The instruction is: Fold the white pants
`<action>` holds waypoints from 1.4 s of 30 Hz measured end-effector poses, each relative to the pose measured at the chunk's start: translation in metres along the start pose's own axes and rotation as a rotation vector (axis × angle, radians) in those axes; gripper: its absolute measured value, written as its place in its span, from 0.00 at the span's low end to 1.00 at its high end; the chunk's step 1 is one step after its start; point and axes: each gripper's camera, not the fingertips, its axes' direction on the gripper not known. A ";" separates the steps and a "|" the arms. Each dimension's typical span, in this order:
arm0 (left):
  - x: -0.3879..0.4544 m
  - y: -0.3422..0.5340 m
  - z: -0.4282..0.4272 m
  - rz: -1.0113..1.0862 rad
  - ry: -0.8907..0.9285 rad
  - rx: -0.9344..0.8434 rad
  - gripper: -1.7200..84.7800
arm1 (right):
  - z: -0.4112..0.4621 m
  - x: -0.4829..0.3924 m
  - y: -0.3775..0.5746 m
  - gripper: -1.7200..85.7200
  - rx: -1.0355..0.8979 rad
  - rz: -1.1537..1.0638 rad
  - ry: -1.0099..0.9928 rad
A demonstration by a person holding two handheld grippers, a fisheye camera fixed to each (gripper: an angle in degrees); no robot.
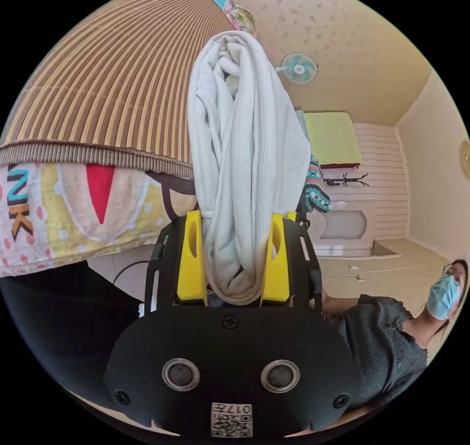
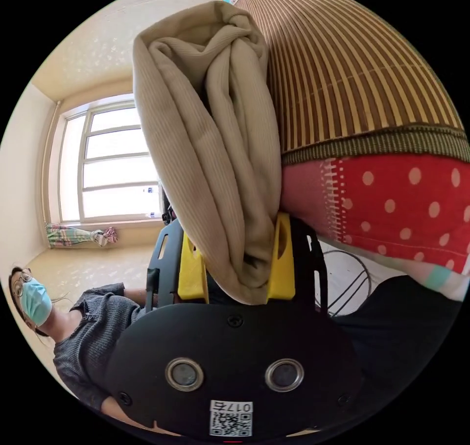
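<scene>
Both views close beside the striped mat point(image 1: 107, 87), tilted upward.

A striped bamboo mat point(image 1: 112, 78) covers a bed, its woven border lying over a patterned sheet point(image 1: 73, 210) with red and yellow shapes. A wall fan point(image 1: 298, 68) hangs near a green cloth point(image 1: 330, 136). A window point(image 2: 117, 161) lets in bright light. A person in a grey top point(image 2: 93, 327) stands beside what may be a coiled cable point(image 2: 347, 283).
</scene>
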 end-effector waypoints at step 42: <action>0.312 -0.182 0.352 0.290 0.078 -0.087 0.16 | -0.248 -0.284 0.042 0.04 0.996 -0.005 1.353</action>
